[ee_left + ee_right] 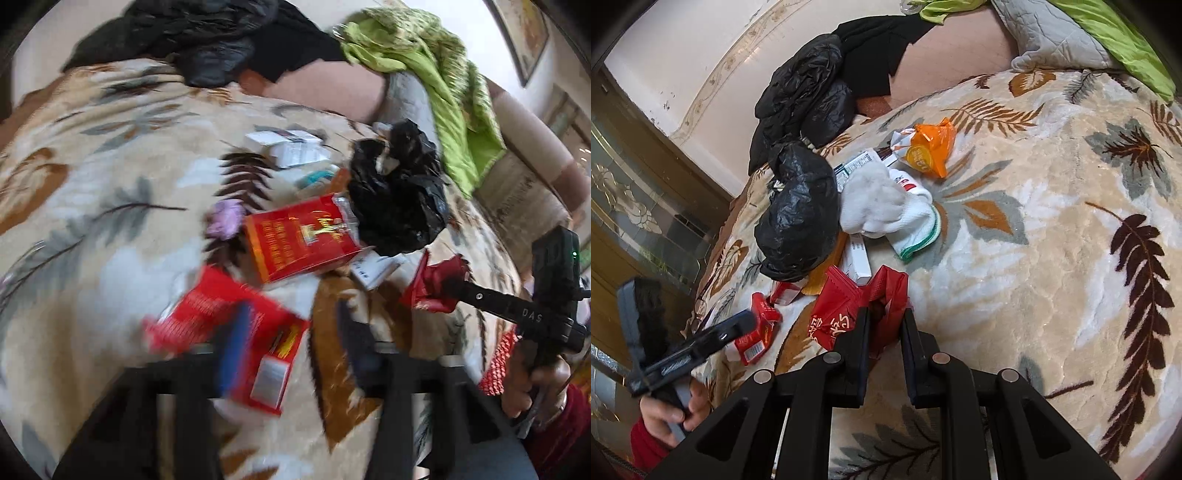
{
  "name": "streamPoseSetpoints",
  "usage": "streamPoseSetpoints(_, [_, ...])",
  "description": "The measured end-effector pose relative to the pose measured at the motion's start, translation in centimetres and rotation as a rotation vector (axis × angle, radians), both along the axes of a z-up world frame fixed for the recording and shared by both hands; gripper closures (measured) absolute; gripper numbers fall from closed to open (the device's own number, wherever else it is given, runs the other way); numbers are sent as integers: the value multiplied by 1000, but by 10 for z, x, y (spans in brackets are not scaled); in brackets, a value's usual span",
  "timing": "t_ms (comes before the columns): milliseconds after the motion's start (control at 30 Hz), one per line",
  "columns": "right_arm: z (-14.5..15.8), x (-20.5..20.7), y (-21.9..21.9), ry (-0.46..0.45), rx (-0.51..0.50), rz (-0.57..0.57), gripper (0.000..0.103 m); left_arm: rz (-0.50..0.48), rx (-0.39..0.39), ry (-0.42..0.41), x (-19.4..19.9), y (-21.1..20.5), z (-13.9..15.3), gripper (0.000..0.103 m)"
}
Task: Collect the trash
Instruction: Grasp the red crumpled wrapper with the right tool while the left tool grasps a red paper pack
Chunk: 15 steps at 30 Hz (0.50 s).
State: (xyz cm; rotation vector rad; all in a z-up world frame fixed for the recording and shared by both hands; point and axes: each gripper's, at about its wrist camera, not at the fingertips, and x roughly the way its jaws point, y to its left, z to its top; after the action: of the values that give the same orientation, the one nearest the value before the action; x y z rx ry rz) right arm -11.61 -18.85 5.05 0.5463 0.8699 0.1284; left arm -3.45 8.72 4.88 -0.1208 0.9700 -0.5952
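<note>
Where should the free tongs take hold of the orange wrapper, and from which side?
Probably at the crimped top edge of the orange wrapper. It sticks up off the blanket as a thin flap, so the fingers can close across it. Come from above on the open blanket side; a white cloth and boxes crowd the other side.

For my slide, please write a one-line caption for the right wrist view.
Right gripper shut on a red snack wrapper beside a black trash bag on a leaf-patterned blanket.
</note>
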Motion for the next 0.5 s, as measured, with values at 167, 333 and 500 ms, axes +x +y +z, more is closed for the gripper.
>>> streamPoseSetpoints(167, [1, -2, -3, -6, 6, -13, 87, 170, -86, -38, -23, 29, 21, 35])
streamPoseSetpoints(333, [4, -3, -2, -18, 14, -12, 87, 401, -125, 106, -29, 53, 3, 35])
streamPoseSetpoints(500, [8, -5, 4, -32, 13, -2, 87, 448, -159, 155, -22, 46, -16, 39])
